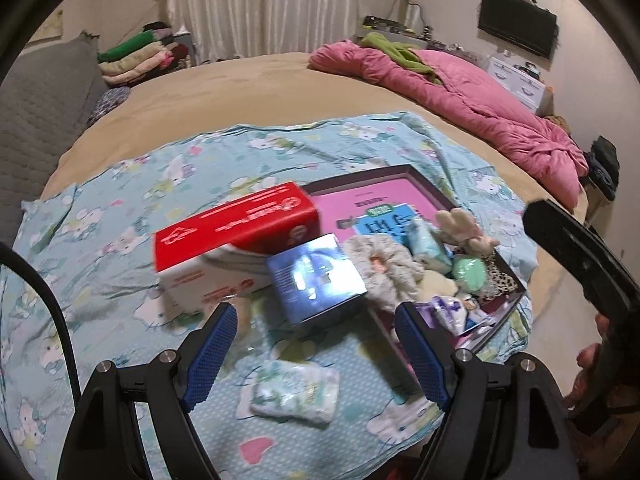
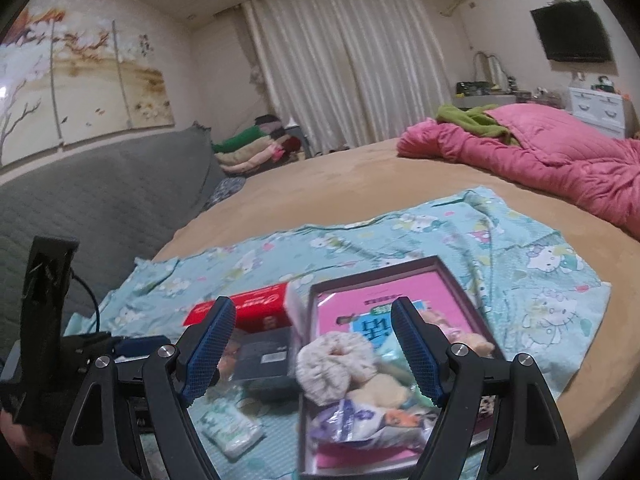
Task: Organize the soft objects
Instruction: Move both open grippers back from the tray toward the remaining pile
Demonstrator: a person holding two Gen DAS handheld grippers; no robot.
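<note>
Left tongs [image 1: 312,356] hang with jaws wide apart and nothing between them, above the small white-and-green soft pack [image 1: 295,394] lying loose on the patterned blue sheet [image 1: 100,240]. Right tongs [image 2: 312,354] likewise spread apart and empty, over the near end of the tray.

Scene, largest to smallest:
- Bed [image 1: 240,84], tan cover, with the blue sheet spread over its near part.
- Shallow dark-rimmed tray [image 2: 384,266] with pink lining, at 1 o'clock from the left tongs; soft items are piled at its near end.
- Red-and-white box [image 1: 236,240] at 11 o'clock, outside the tray.
- Blue box [image 1: 316,280] at 12 o'clock, just beside the tray rim.
- Cream knitted ring [image 2: 334,364] in the tray, between the right fingers in that view.
- Soft pack, outside the tray, at 6 o'clock from the blue box.

Judgement: only 1 soft item is seen outside the tray, so the step in hand looks like collecting that pack with the left tongs.

Method note: lower straight over the pack, align the fingers across its shorter side, and close gently; it should squash, so grip near the middle. Avoid pinching the sheet beneath. Carry toward 1 o'clock, clearing the blue box and tray rim.
</note>
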